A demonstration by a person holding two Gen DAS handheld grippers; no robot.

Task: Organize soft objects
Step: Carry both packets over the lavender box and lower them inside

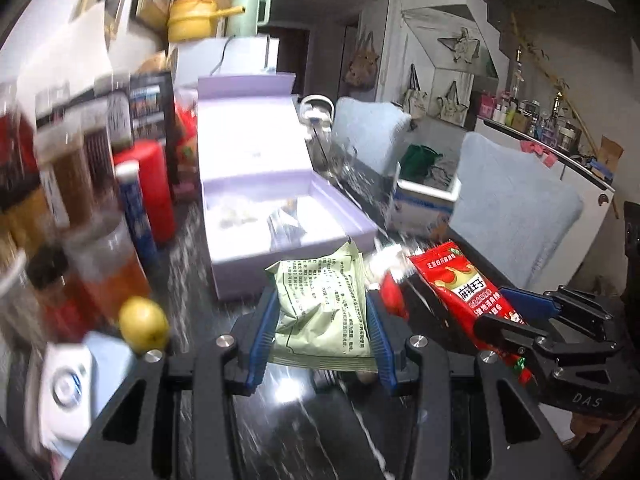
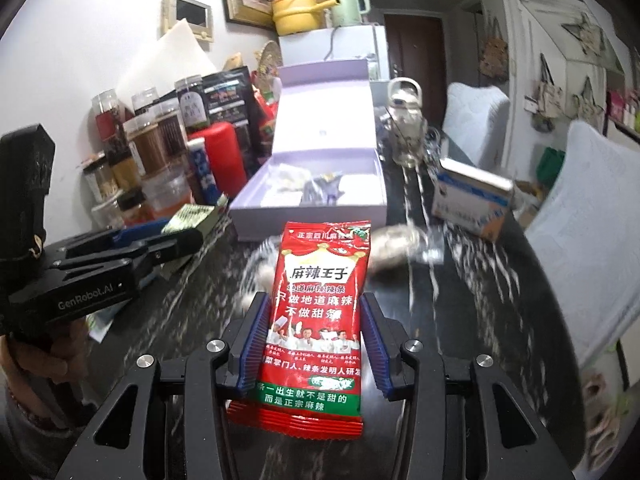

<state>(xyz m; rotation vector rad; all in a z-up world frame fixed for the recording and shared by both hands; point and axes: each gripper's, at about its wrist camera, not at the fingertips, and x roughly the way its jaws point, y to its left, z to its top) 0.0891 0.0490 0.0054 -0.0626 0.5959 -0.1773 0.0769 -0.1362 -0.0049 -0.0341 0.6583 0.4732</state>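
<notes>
My left gripper (image 1: 320, 320) is shut on a pale green snack packet (image 1: 324, 308), held above the dark marble table (image 1: 280, 432). My right gripper (image 2: 314, 328) is shut on a red snack packet (image 2: 318, 312) with white lettering, also lifted off the table. In the left wrist view the red snack packet (image 1: 464, 292) and the right gripper (image 1: 532, 320) show at the right. In the right wrist view the left gripper (image 2: 176, 236) shows at the left with the green packet (image 2: 190, 216) edge-on. An open lilac box (image 1: 280, 216) lies just beyond both packets, with small items inside.
Jars, bottles and a red canister (image 1: 154, 188) crowd the table's left side, with a yellow fruit (image 1: 144, 324) near them. A crumpled silvery wrapper (image 2: 404, 240) lies past the red packet. Light blue cushioned chairs (image 1: 512, 208) stand to the right, and a small carton (image 2: 472, 196) sits at the table's right edge.
</notes>
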